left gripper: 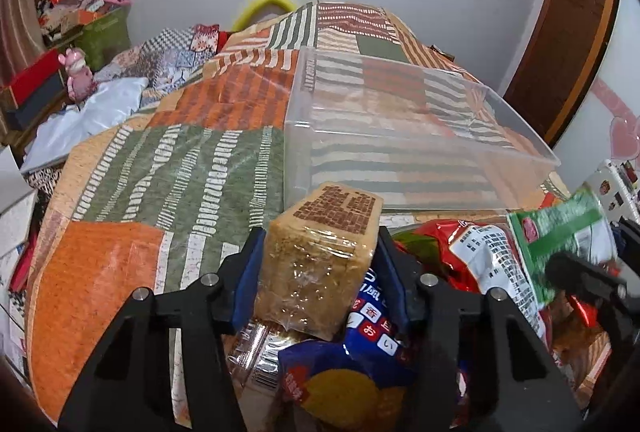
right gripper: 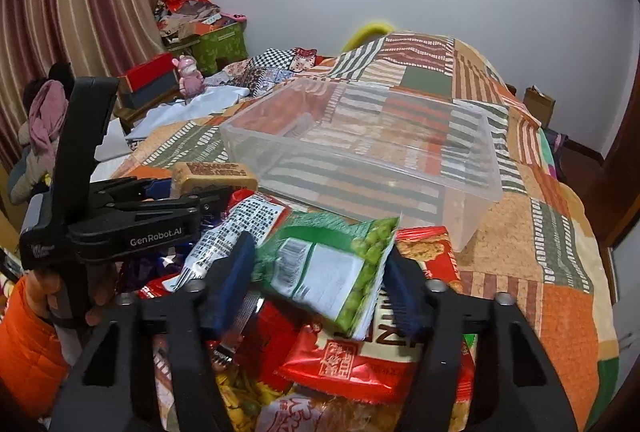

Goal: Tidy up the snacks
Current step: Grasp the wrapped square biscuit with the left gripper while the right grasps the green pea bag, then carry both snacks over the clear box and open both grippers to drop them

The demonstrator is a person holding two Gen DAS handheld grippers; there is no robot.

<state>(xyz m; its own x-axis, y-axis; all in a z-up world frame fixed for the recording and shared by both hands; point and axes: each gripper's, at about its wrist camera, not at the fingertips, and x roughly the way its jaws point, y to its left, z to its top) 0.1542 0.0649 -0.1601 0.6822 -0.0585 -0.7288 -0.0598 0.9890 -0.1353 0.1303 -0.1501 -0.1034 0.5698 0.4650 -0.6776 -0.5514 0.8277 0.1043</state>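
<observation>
A clear plastic bin [right gripper: 472, 168] sits open and upright on the patchwork bed cover, with nothing inside it. Just in front of it lies a heap of snack packets [right gripper: 348, 360], red, blue and yellow ones overlapping. A tan cake bar in clear wrap [left gripper: 320, 256] is raised above the heap's left side, one end toward the bin. A green pea packet [right gripper: 332, 268] is lifted and tilted over the heap's middle.
</observation>
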